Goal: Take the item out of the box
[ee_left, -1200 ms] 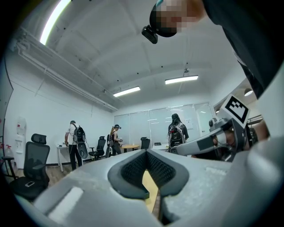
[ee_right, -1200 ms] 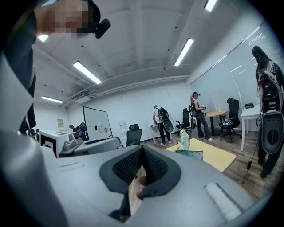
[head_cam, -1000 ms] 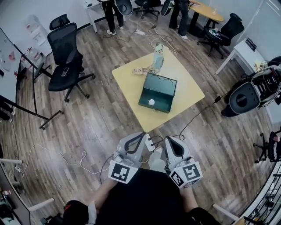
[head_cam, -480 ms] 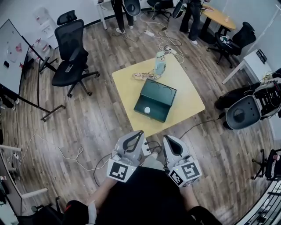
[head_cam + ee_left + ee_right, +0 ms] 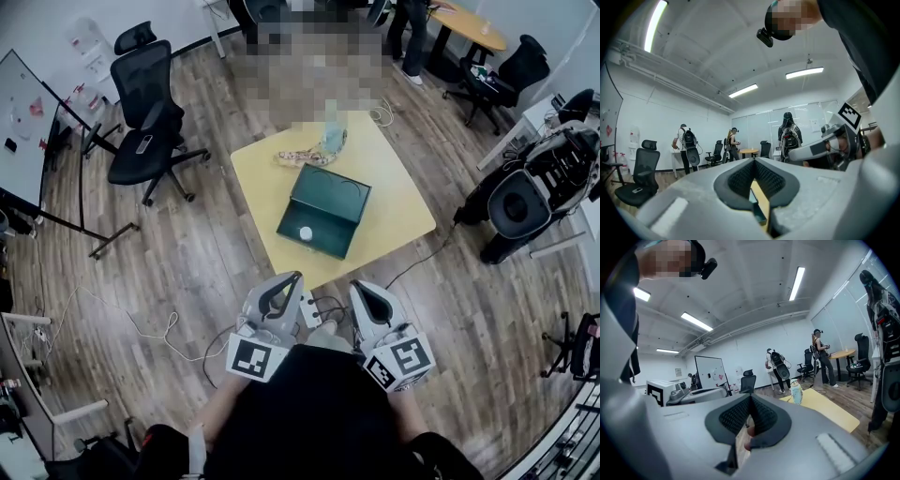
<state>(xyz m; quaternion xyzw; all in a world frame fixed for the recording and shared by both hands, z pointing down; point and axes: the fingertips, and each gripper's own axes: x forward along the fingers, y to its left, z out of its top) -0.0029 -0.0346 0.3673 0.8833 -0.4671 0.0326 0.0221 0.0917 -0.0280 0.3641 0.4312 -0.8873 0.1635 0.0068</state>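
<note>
The small white round item (image 5: pixel 306 232) sits inside the open green box (image 5: pixel 342 202), close to its nearer edge, and I see nothing else in there. The box lies on the yellow counter (image 5: pixel 398 202), with a bottle (image 5: pixel 333 136) and a patterned strap (image 5: pixel 298 157) beyond it. My left hand-held gripper (image 5: pixel 289 280) and right hand-held gripper (image 5: pixel 362 290) both have their jaws pressed together on nothing, well short of the counter. My worry is that something so round may roll or squirt from the pads if I close off-centre, or the box may slide.
</note>
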